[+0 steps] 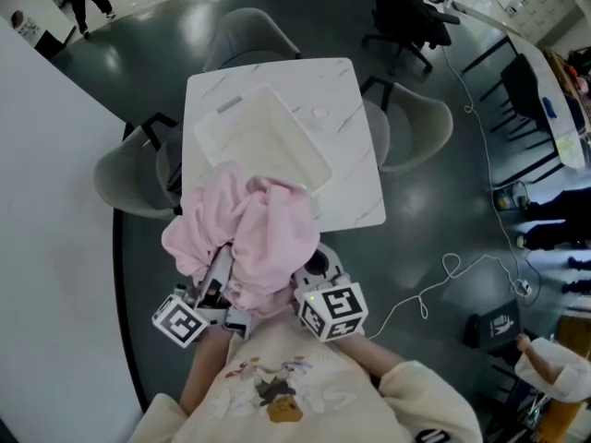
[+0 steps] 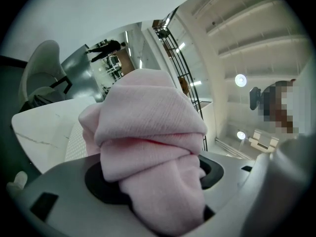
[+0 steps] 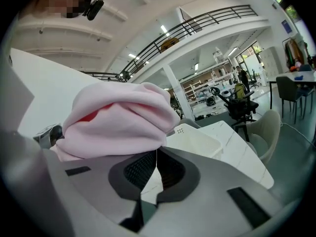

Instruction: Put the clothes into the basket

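One soft pink knitted garment (image 1: 254, 233) drapes over both claws. The left claw (image 2: 153, 179) clamps a thick fold of it between half-spread jaws. The right claw (image 3: 155, 157) has its jaws pressed together, with fabric bunched just above their tips. Beyond both sits a white plastic basket (image 1: 268, 141) on a white marble table (image 1: 346, 95).

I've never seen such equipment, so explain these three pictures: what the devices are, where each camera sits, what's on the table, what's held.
A person holds a two-jaw hand-held gripper in each hand. One picture looks down from a head camera; the others come from cameras riding on each gripper. On the white marble-patterned square table stands a white rectangular plastic basket. The left hand-held gripper clamps a bunched pink knitted garment; the right hand-held gripper has its jaws shut, with that cloth draped over its tips.
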The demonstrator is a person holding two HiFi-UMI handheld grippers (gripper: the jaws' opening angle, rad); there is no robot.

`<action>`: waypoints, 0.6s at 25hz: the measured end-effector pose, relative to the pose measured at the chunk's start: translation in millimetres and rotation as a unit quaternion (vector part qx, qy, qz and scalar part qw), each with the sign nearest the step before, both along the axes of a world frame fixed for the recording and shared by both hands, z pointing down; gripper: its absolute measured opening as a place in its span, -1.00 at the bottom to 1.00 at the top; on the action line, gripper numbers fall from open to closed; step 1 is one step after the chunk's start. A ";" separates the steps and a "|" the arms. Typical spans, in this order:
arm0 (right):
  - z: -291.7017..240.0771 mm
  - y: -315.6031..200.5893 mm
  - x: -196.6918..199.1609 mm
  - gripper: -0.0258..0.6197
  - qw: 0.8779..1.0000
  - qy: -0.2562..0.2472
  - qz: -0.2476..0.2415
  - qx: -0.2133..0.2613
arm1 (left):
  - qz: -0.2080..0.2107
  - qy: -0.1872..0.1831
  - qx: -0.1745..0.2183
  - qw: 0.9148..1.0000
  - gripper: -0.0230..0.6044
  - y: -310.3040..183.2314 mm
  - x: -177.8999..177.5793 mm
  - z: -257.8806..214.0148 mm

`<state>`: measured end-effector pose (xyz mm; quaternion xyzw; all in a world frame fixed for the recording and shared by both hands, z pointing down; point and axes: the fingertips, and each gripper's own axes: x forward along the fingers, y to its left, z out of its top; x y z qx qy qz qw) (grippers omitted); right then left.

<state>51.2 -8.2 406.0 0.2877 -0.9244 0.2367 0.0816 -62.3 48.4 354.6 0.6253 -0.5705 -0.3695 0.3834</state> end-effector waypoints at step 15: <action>-18.0 -74.1 -109.1 -0.90 0.998 0.037 0.054 0.007 | 0.111 -0.013 0.012 0.994 0.10 -99.5 -118.7 -11.2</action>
